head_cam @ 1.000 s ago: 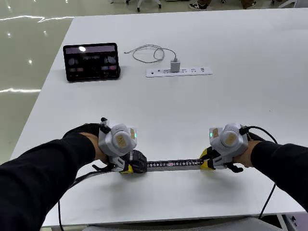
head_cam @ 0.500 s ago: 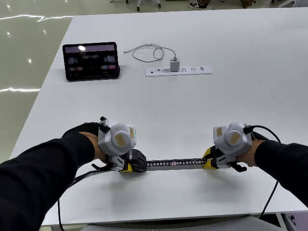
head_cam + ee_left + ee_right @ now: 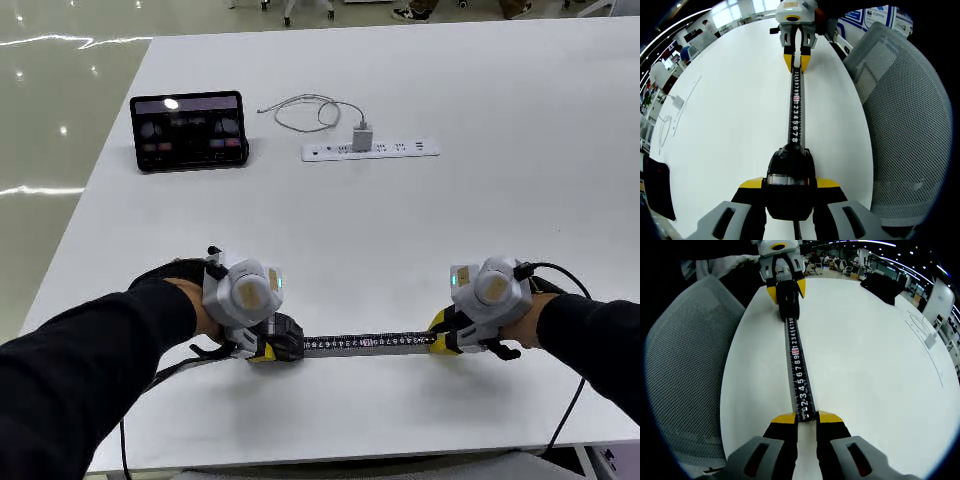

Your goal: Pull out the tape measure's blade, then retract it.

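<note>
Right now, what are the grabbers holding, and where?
The left gripper clamps the tape measure's case by its sides; the right gripper pinches the end of the blade.

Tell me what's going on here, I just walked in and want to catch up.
A person at a white table holds a gripper in each hand. The left gripper is shut on the tape measure's black case, and the right gripper pinches the tip of the blade. The blade is drawn out and stretched straight between them along the table's near edge. It has not been retracted yet. A tablet and a power strip lie at the far side.
</note>
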Motion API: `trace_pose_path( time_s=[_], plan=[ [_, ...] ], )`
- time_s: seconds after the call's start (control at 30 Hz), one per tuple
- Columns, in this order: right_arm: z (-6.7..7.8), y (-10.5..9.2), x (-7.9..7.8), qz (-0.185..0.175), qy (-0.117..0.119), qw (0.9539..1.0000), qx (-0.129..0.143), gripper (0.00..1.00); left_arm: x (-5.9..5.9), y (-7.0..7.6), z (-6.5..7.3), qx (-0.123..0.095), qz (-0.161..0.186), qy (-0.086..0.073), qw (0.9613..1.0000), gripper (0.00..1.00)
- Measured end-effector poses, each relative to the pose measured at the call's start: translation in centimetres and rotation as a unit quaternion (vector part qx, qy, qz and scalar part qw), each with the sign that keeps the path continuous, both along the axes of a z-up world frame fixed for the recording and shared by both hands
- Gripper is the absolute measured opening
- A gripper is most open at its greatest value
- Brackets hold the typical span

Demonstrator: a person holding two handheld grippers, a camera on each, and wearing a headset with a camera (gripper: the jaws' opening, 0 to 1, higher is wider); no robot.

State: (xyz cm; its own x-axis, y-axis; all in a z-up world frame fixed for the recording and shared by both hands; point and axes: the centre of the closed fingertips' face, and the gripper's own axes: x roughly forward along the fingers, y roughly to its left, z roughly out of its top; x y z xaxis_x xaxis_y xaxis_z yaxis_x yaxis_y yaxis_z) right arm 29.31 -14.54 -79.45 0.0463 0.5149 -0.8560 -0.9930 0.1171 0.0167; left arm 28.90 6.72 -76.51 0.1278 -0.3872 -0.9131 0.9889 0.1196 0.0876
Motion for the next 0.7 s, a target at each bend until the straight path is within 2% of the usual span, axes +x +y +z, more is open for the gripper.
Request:
trace_pose_path(
  time_s=[0.7],
  plan=[
    [0.1, -1.9, 0.1, -0.007, 0.001, 1.0, -0.006, 0.08, 0.0, 0.0, 0.0, 0.002, -0.001, 0.001, 1.0, 0.31]
  ],
)
